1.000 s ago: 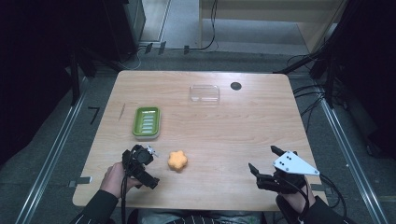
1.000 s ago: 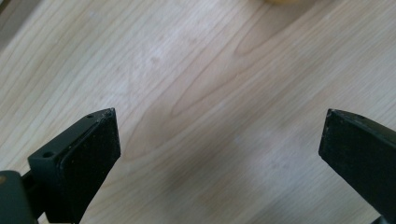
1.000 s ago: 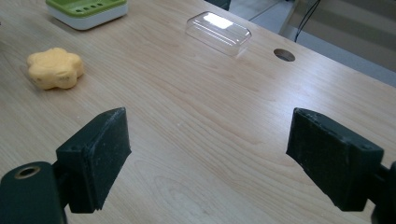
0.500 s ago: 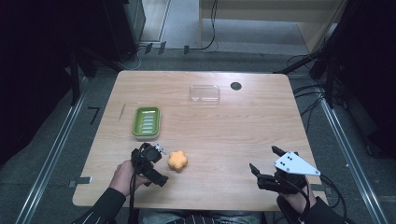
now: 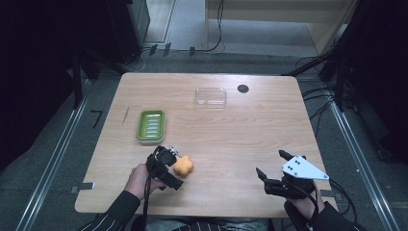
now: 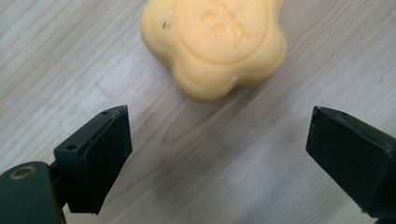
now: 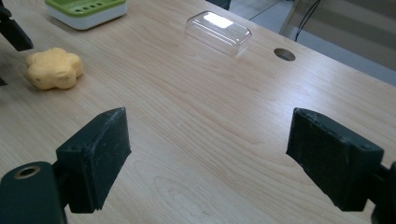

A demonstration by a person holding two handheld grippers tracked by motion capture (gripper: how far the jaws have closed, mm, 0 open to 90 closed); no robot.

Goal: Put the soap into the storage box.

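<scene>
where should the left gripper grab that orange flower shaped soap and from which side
Grip the orange flower-shaped soap across its rounded side walls, with the pads seated in two opposite notches between lobes. It lies flat on the wooden table, embossed face up, so its sides are free. Come in low from the near side, where the left gripper already stands open, wider than the soap.

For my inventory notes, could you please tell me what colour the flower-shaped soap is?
The soap is yellow-orange, clearest in the left gripper view.
</scene>
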